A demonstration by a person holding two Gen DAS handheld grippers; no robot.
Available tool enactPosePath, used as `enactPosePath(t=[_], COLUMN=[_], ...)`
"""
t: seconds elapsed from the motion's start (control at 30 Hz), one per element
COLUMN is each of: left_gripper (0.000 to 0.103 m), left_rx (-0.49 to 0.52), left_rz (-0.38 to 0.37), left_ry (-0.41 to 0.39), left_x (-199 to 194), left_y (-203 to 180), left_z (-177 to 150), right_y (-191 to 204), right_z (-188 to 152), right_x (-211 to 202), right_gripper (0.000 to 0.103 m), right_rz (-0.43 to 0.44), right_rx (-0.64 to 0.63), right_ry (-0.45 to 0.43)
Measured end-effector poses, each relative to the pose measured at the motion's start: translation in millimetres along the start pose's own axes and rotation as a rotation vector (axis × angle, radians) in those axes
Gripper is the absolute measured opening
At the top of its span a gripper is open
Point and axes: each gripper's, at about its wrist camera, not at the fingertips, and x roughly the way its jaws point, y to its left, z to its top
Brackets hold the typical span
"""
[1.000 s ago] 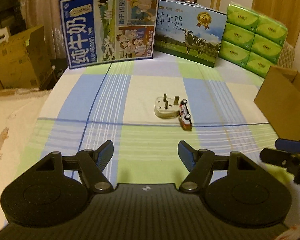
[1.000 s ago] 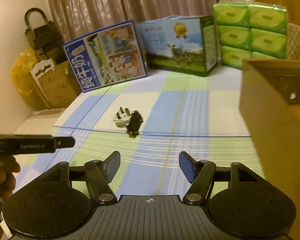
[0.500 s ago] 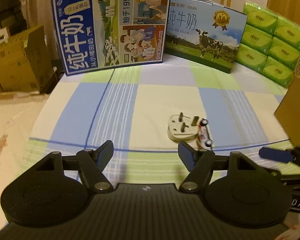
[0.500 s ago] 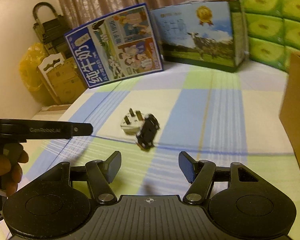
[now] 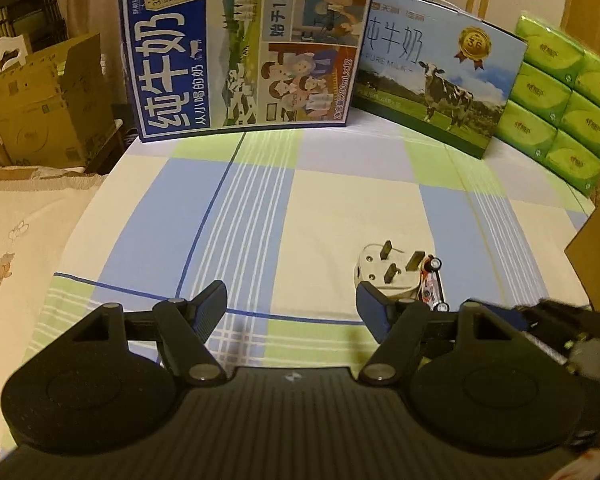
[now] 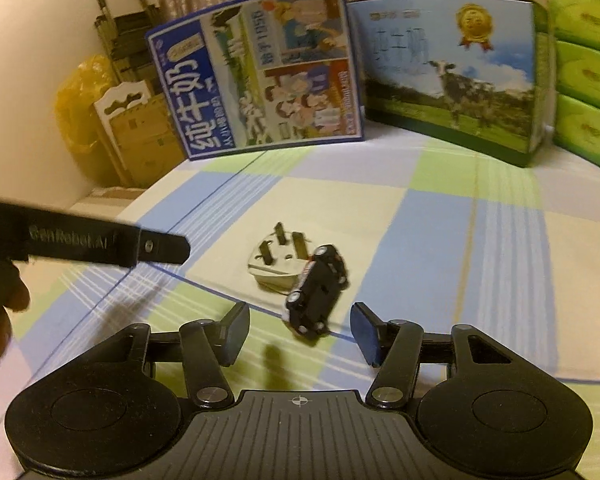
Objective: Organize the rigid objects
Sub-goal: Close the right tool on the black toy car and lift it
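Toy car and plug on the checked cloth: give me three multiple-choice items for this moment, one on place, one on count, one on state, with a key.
1. Where does the toy car lie?
A. Against the white plug
B. Inside the cardboard box
C. On top of the green tissue packs

2. How many metal prongs stick up from the plug?
A. One
B. Three
C. Five

3. What is between the fingers of the right gripper?
A. The plug, gripped
C. The car, lifted off the cloth
B. Nothing gripped; the car lies just ahead on the cloth

Key: 1 A, the car leans on its side against the plug's edge in both wrist views. 2 B, three prongs show in both views. 3 B, the closing fingers stand apart with the car still resting beyond their tips.
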Motion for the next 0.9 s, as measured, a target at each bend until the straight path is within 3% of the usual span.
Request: enactPosePath(t=[0.2,0.23,0.3,0.43,0.63,0.7,0.77,0.8,0.9], left_gripper=[0.067,0.067,0.067,0.067,0.067,0.067,0.067,0.067,0.067], left_rx=[-0.011,-0.01,-0.005,-0.007,0.044,0.047,0.044,0.046,0.057], left_rz=[-0.002,-0.005,-0.011,-0.026,-0.055,-0.057,-0.065,-0.068,-0.067], left_ry=[0.013,0.014,0.017,0.024,0.021,0.021,0.027,0.029,0.029], left_x=[2.6,2.9,3.4,6.0,6.7,7.4,9.3,9.7,9.9], left_y=[0.9,0.1,-1.6,-3.6,-14.8,-18.0,-19.7,-20.5,-21.9], left_z=[-1.4,-1.8,-2.7,-3.5,-6.4,-6.6,-7.2,-7.6,-8.0], right_y=[7.0,6.9,4.7,-0.4,-6.4,-4.7,-7.6,-11.5,-28.7], right_z=[-6.9,-6.8,-5.6,-3.8,-7.2,-13.3,-22.0,-27.9,-38.5], right_x=[17.4,17.6,17.0,7.5,-25.9,-34.3,-40.0,-45.5,-61.3], right_gripper=[0.05,0.046,0.025,0.012,0.012,0.012,0.013,0.016,0.044], right_rz=[-0.005,-0.007,-0.02,-0.07,-0.198,-0.269,-0.285,-0.271,-0.201], right_rx=[-0.07,-0.075,-0.066,-0.068,-0.142,-0.217,-0.232,-0.203,-0.047], right_ry=[-0.003,-0.004,-0.003,0.011,0.037,0.07,0.122,0.139,0.148])
